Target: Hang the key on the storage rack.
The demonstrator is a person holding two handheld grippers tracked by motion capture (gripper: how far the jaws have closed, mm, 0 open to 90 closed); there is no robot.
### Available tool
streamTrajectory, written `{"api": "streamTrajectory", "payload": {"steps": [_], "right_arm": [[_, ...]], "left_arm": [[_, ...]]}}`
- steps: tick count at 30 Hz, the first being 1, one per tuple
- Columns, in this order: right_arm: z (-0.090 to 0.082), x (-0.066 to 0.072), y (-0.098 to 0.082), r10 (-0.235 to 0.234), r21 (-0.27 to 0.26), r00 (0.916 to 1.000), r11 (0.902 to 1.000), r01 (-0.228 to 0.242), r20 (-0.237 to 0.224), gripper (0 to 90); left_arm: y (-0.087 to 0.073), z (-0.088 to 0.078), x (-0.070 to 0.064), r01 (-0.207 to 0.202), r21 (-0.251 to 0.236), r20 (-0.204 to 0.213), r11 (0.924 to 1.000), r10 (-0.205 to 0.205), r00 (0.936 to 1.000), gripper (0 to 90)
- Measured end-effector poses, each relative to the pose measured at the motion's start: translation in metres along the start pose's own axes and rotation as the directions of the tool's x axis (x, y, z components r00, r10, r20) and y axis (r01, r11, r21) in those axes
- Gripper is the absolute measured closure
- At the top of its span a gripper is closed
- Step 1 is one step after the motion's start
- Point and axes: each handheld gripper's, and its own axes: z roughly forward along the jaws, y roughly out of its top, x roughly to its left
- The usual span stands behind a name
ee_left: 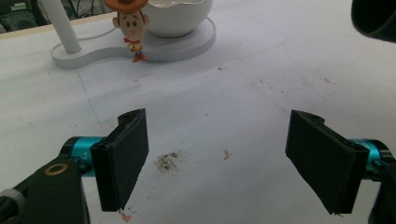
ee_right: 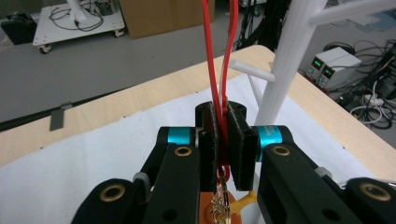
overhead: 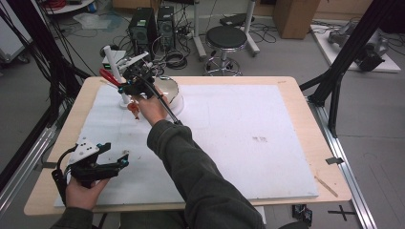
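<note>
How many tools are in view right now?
2. The left tool sits open near the table's front left; the right tool is shut on a red strap by the white stand.

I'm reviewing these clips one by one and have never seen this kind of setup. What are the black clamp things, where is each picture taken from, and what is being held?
No robot here: a person holds a hand-operated two-jaw gripper in each hand. The high view looks down on the table, which carries a white mat. The other two pictures come from cameras riding on the grippers, looking along their jaws.

The left gripper rests near the mat's front corner, jaws open with nothing between them. The right gripper is shut on a red loop with a small chain and a cowboy figure hanging beneath, beside a white stand with pegs. The stand's base also carries a white bowl.
</note>
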Motion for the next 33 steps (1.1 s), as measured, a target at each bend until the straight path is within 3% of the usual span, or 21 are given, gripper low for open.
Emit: {"api": "streamTrajectory", "payload": {"steps": [10, 19, 33], "right_arm": [[0.012, -0.005, -0.005, 0.02, 0.04, 0.9993, 0.999, -0.021, 0.032, 83.6], [0.021, -0.008, -0.009, -0.006, 0.083, 0.9988, 0.9965, 0.002, 0.048, 83.6], [0.035, -0.01, -0.014, -0.004, 0.141, 0.9977, 0.99, -0.005, 0.067, 83.6]], "left_arm": [[0.0, 0.0, 0.001, 0.006, -0.005, 0.001, 1.0, -0.006, 1.0, 21.6], [0.0, -0.001, 0.001, 0.007, -0.006, 0.003, 1.0, -0.007, 1.0, 21.6], [0.001, 0.001, -0.001, 0.005, -0.009, 0.004, 0.9999, -0.005, 1.0, 21.6]]}}
